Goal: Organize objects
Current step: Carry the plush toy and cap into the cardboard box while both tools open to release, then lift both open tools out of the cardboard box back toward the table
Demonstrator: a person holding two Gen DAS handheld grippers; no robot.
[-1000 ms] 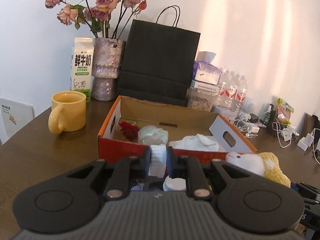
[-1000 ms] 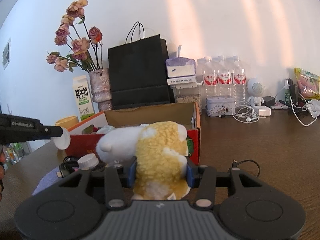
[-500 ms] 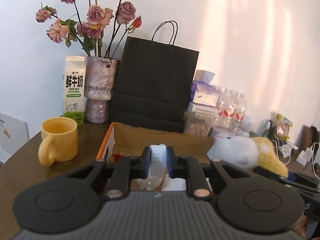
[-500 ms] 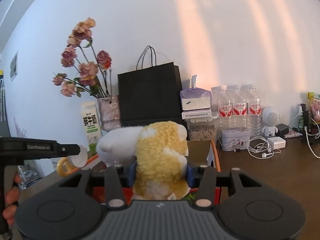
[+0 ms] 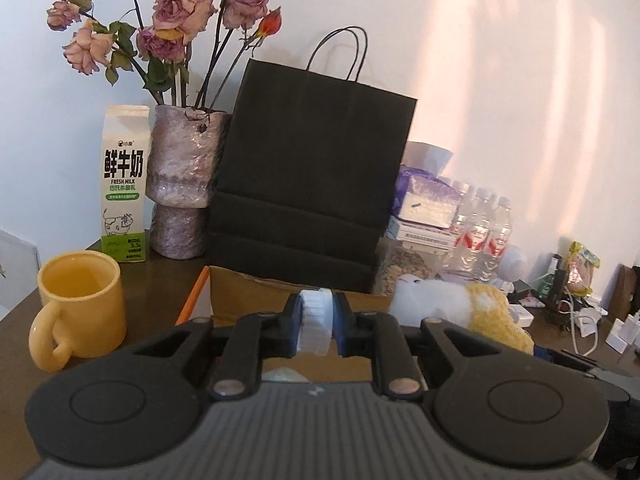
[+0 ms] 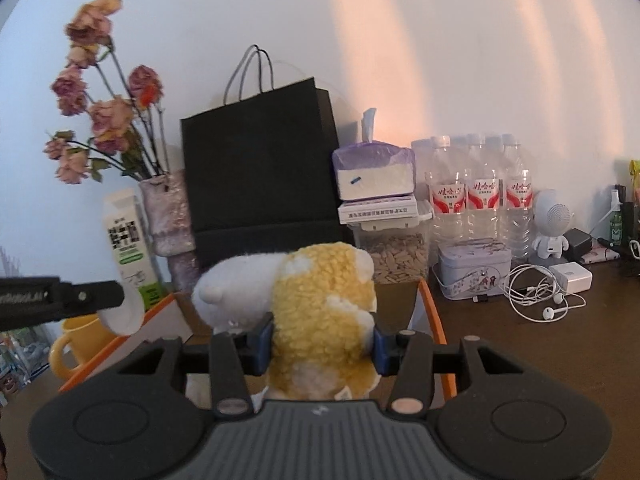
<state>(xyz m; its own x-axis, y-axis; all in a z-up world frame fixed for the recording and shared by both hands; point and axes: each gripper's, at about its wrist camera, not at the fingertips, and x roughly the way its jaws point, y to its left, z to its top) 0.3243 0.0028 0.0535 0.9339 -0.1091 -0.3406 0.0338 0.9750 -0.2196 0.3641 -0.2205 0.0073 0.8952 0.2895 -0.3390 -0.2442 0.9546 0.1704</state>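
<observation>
My left gripper [image 5: 316,322] is shut on a small white ribbed cap [image 5: 316,326], held over the open cardboard box [image 5: 248,296] with its orange rim. My right gripper [image 6: 322,342] is shut on a yellow and white plush toy [image 6: 320,304], also above the box [image 6: 434,328]. In the left wrist view the plush toy [image 5: 452,304] hangs to the right of the cap. In the right wrist view the left gripper's arm and the white cap [image 6: 122,308] come in from the left. Most of the box's inside is hidden behind the grippers.
A yellow mug [image 5: 78,312], a milk carton [image 5: 124,184], a vase of dried roses [image 5: 180,184] and a black paper bag [image 5: 308,180] stand behind the box. Right of them are tissue packs [image 6: 374,174], water bottles [image 6: 480,200], a tin [image 6: 474,262], earphones [image 6: 540,294] and chargers.
Both grippers have moved forward and slightly up with their loads, from in front of the box to above it. The box's contents have dropped out of sight.
</observation>
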